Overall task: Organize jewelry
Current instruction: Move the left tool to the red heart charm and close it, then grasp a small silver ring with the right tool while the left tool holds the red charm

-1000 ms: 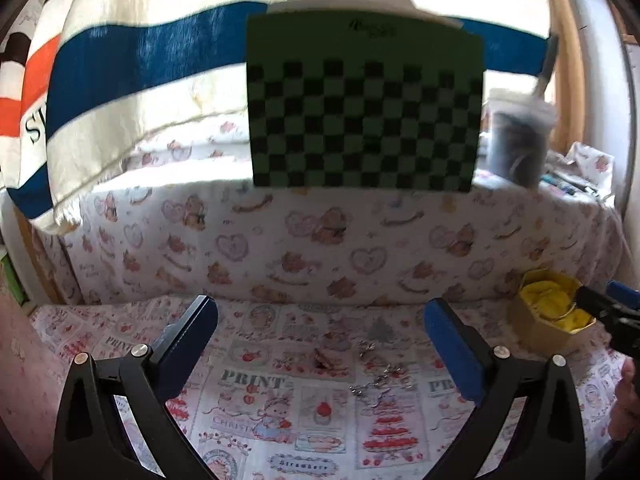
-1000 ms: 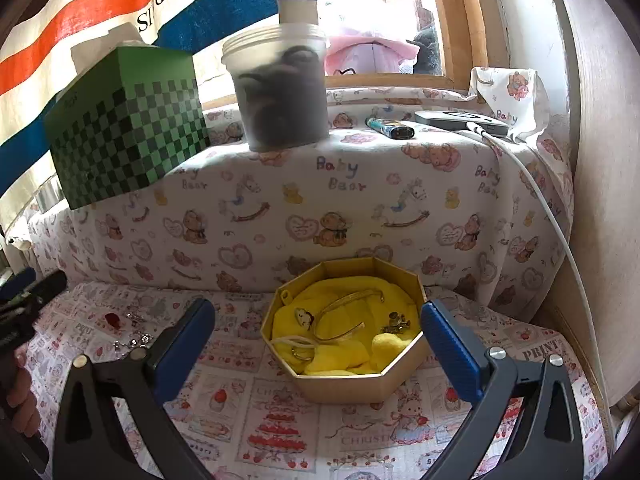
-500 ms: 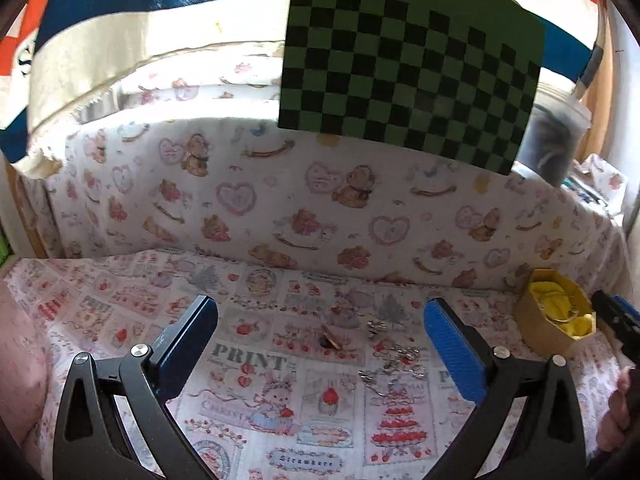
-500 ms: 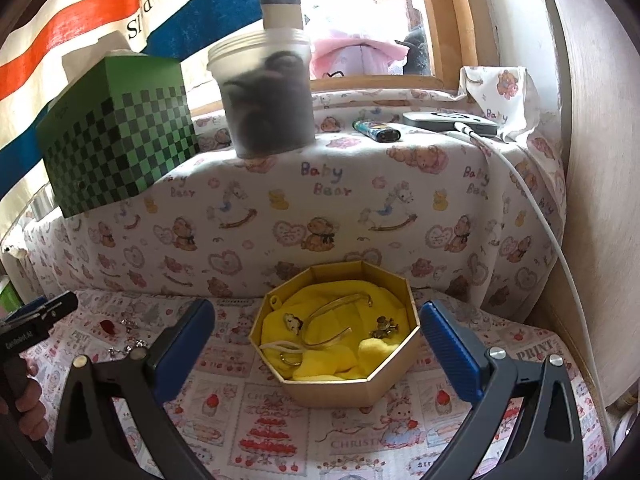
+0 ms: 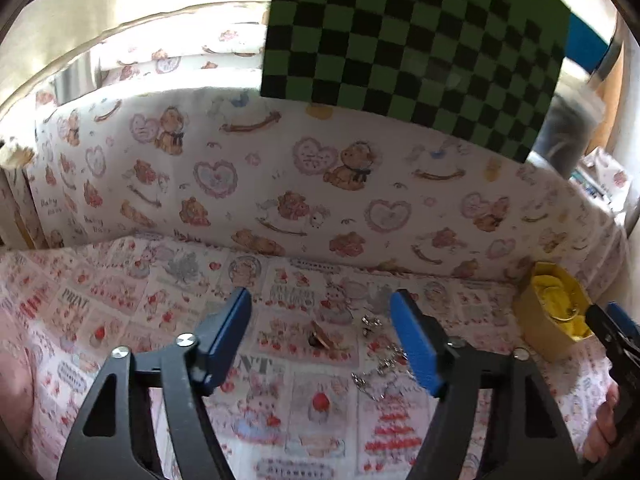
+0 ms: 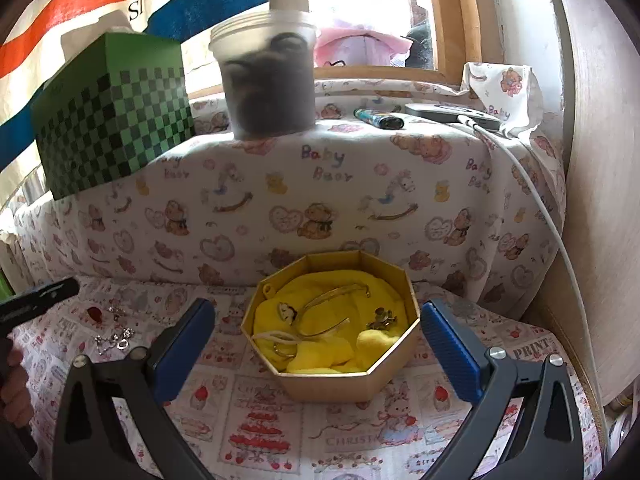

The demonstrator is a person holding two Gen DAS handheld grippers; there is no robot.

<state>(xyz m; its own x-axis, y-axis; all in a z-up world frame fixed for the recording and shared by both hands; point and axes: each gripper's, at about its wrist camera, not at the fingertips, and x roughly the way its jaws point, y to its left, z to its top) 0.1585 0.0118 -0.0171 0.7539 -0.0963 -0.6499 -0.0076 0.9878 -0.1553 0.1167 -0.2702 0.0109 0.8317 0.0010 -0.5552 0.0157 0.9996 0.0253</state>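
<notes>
An octagonal gold box with yellow lining holds a bangle, a small charm and other pieces. My right gripper is open and empty, its fingers on either side of the box. The box also shows far right in the left wrist view. My left gripper is open and empty, low over loose jewelry on the cloth: a gold and red piece, a small silver piece and a silver chain. The chain and red piece show left in the right wrist view.
A raised ledge draped in teddy-bear cloth runs behind the table. On it stand a green checkered box, a plastic tub, a lighter and a grey device with a white cable. A wooden wall closes the right side.
My left gripper has moved forward and down toward the loose jewelry, which now lies between its fingers. My right gripper has edged closer to the box.
</notes>
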